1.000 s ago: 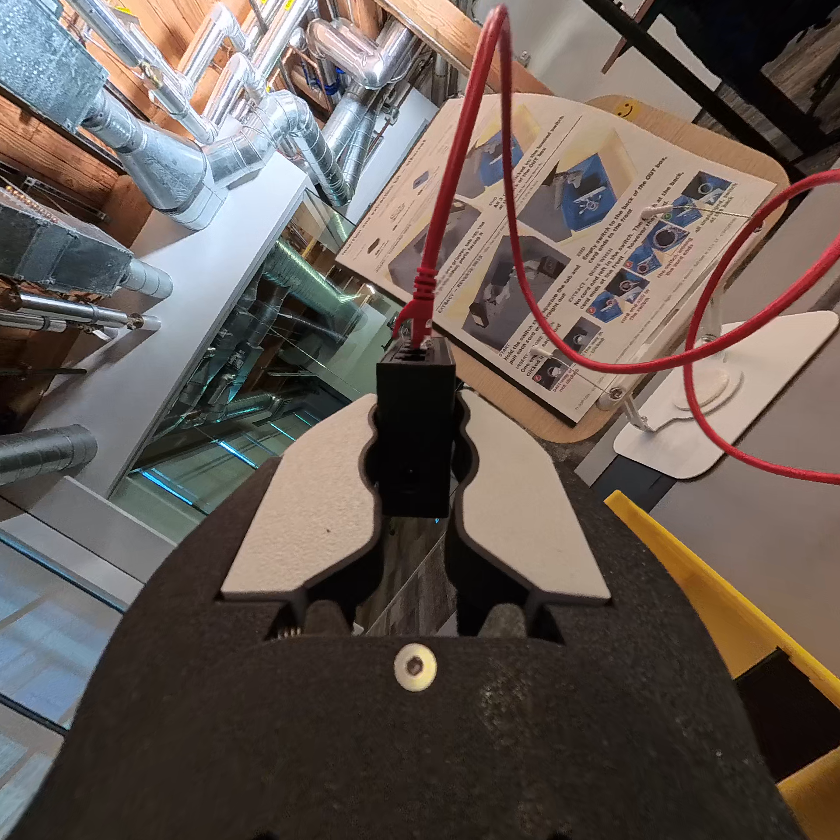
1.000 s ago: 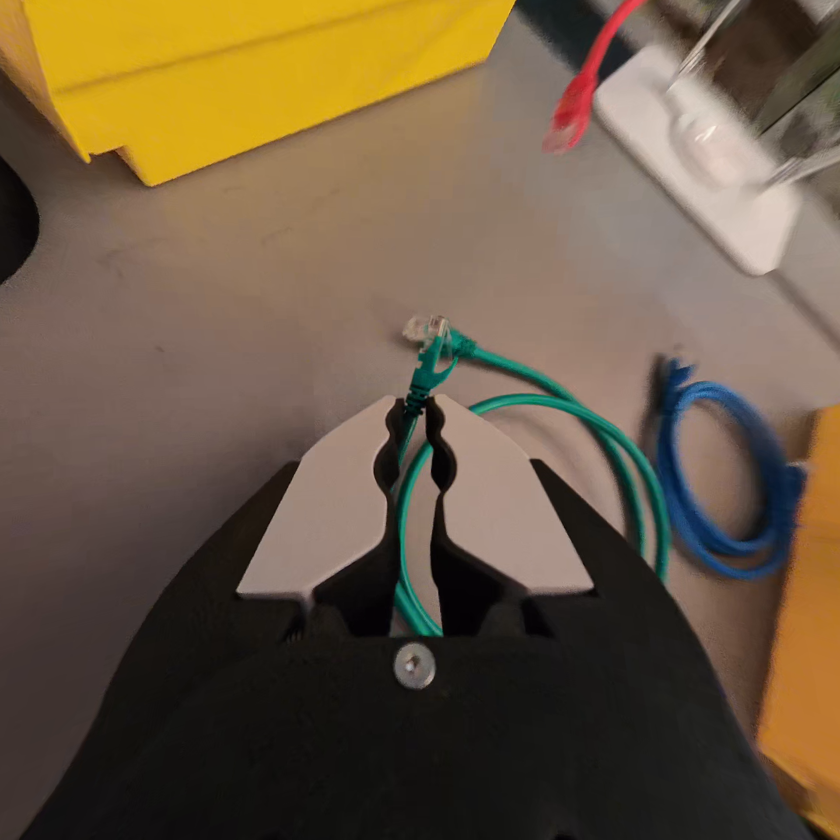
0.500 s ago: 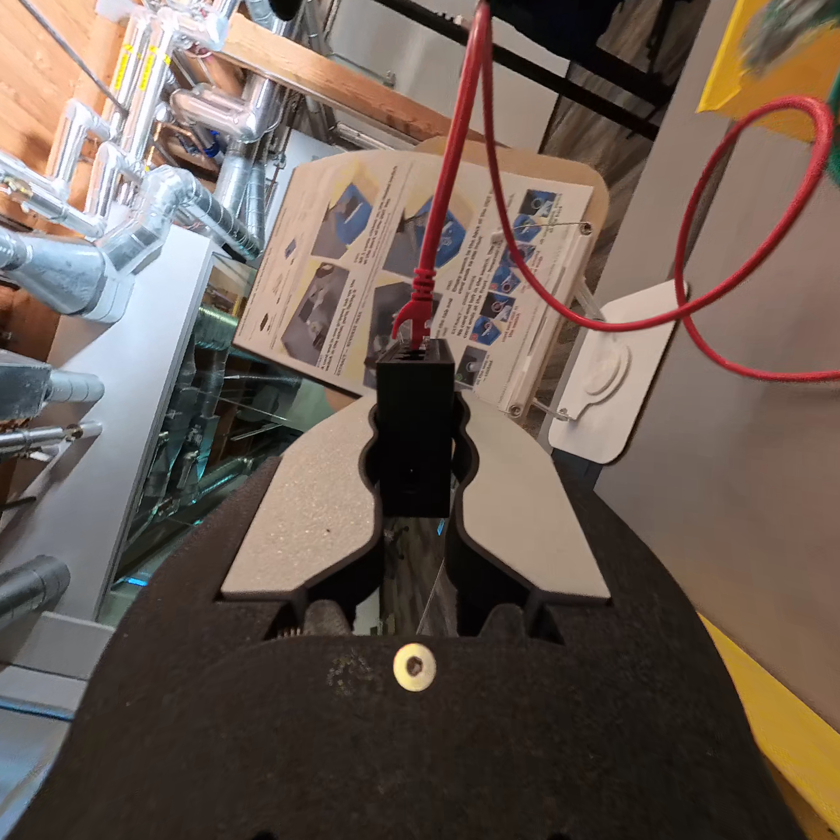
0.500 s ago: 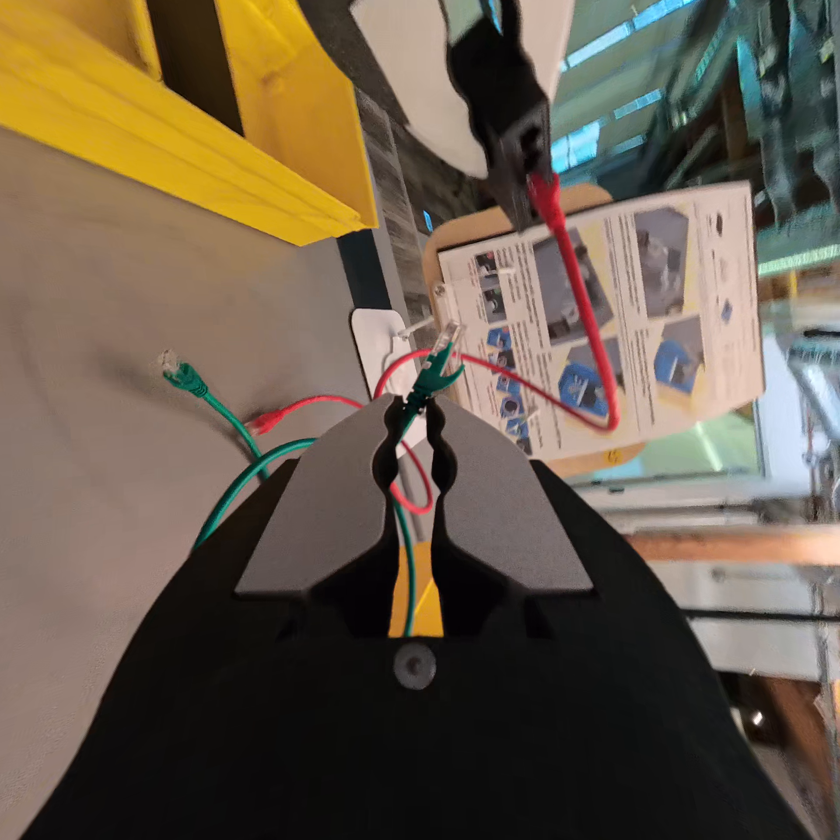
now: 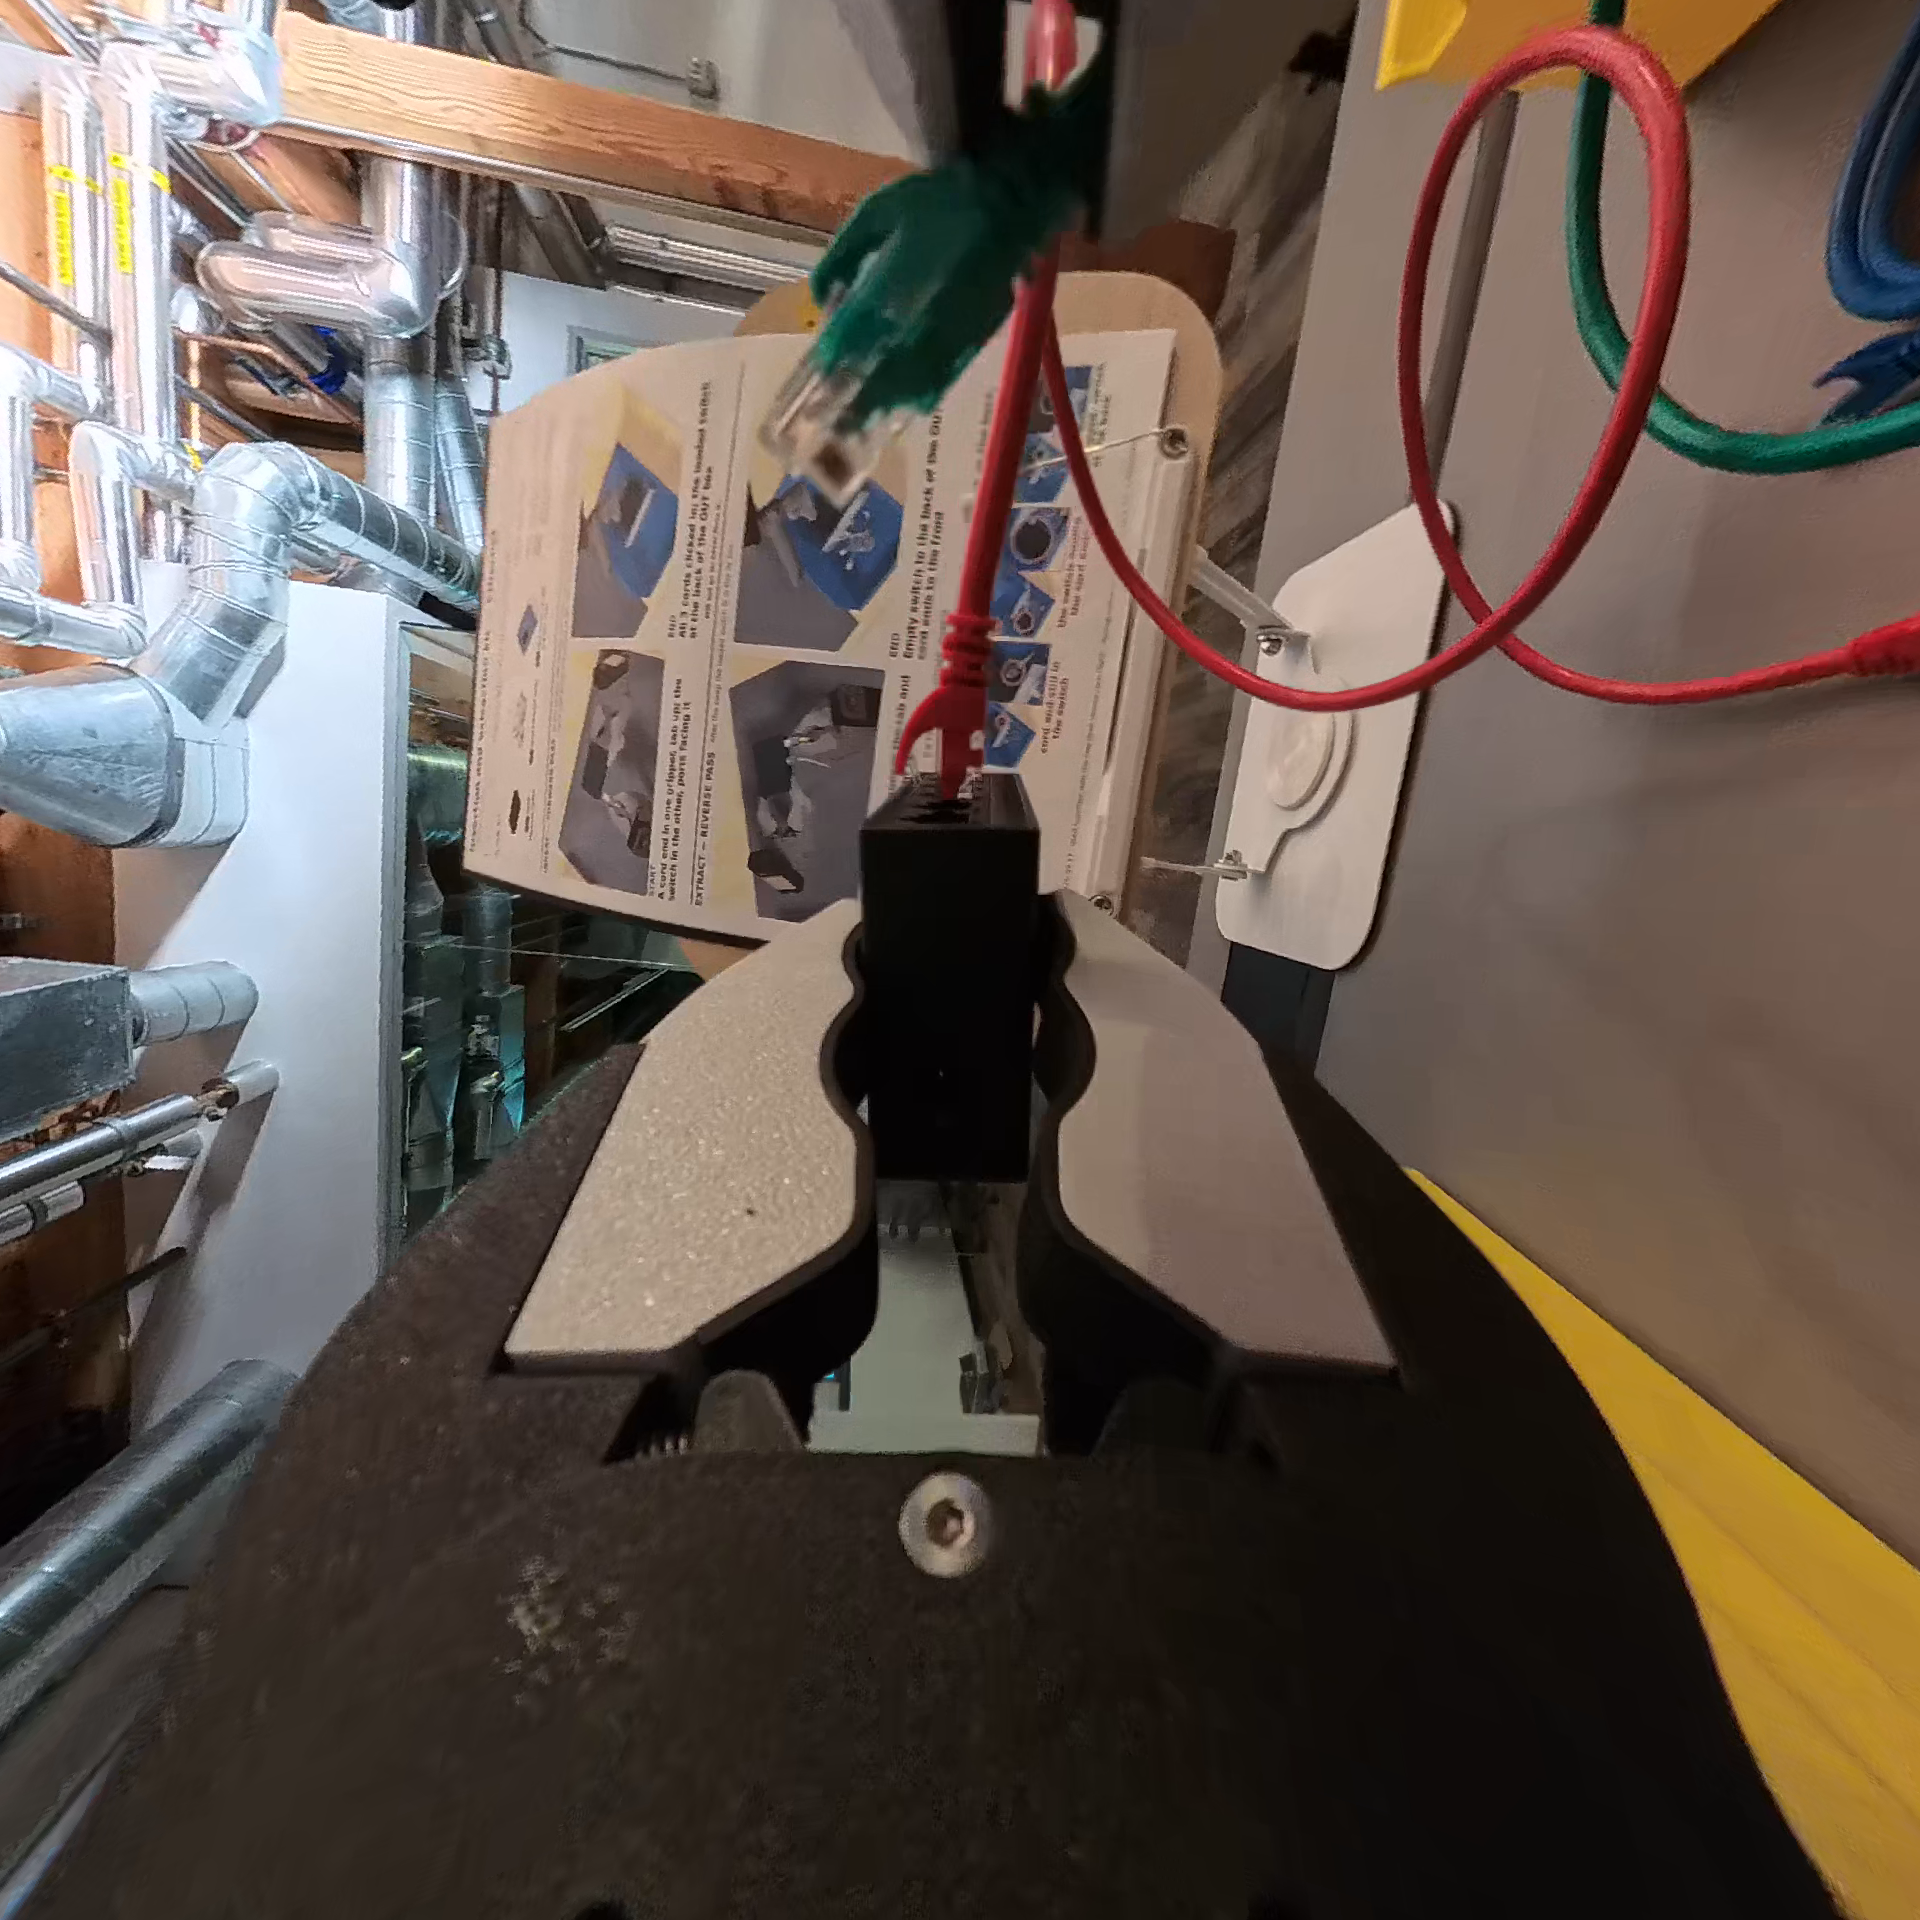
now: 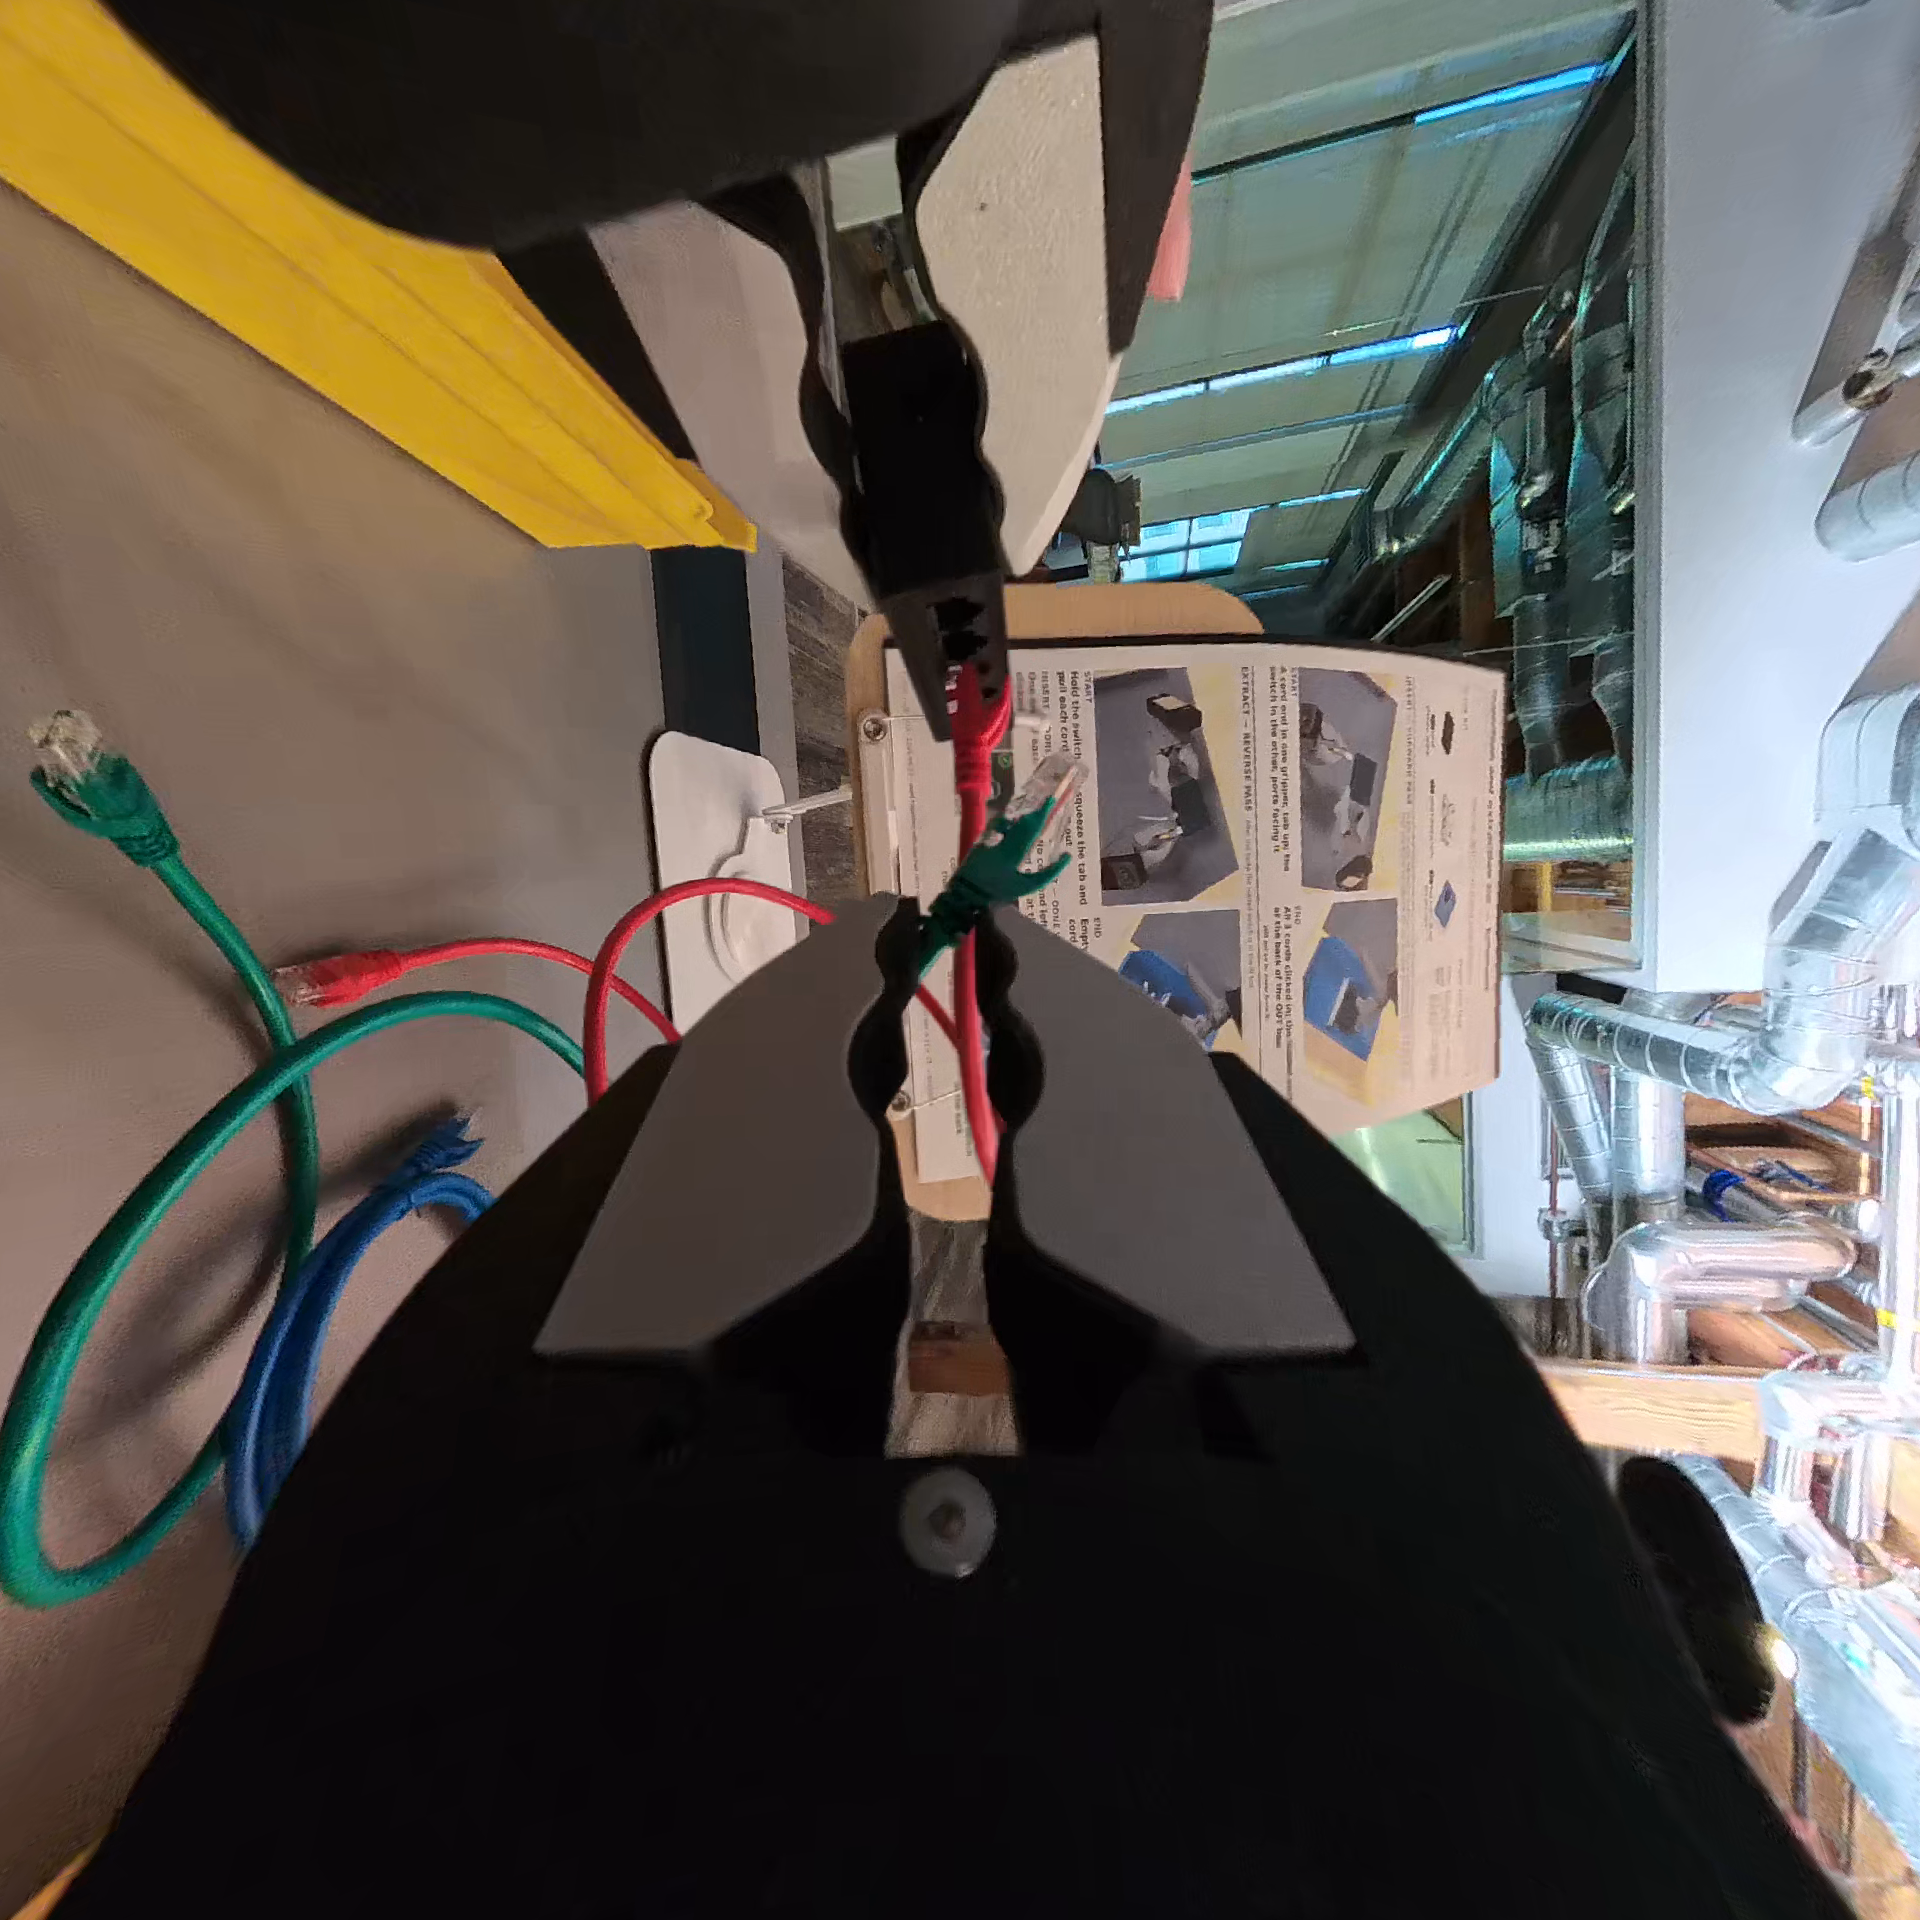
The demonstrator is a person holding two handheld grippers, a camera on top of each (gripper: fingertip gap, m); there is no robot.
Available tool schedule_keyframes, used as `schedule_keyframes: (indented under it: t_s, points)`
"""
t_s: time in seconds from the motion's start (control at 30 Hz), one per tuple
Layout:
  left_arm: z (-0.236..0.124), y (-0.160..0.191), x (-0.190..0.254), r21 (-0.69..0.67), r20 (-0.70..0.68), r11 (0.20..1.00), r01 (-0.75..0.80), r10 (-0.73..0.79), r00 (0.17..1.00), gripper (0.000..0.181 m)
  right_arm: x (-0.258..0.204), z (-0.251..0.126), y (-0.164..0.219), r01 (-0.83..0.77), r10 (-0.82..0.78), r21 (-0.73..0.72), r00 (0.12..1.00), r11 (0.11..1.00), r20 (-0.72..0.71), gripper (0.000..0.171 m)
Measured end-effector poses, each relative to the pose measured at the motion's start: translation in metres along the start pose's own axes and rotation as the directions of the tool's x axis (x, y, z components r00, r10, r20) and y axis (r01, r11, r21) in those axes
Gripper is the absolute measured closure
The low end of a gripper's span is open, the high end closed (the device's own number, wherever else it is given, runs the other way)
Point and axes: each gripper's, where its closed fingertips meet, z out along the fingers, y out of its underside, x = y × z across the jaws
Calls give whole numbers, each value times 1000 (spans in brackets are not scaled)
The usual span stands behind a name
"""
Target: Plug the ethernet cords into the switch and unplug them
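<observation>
Grey table (image 6: 343,665) carries loose blue cord (image 6: 312,1320); left tool (image 5: 951,940) clenches black switch (image 5: 951,987) with red cord (image 5: 987,540) plugged in, right tool (image 6: 940,925) pinches green cord (image 6: 997,873) just short of ports, so roughly one of three in, unplugging not begun.

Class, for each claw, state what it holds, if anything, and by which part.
Left claw grips the black switch by its rear end, ports facing away. Right claw pinches the green cord just behind its plug.
</observation>
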Motion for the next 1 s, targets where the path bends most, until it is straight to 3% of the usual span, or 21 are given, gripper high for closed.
schedule_keyframes:
  t_s: [0.2, 0.5, 1.0]
  points:
    - [3, -10, 18, -23, -64, 997, -75, 73, 995, 155, -22, 10, 12, 113, -112, -14, 991, 994, 75, 159]
    - [-5, -16, 33, 0, -159, 994, -109, 108, 981, 155, -48, 16, 8, 150, -149, 7, 973, 989, 178, 159]
    - [-13, -22, 45, 82, -222, 988, -133, 148, 964, 155, -60, 17, 3, 172, -172, 19, 960, 985, 221, 159]
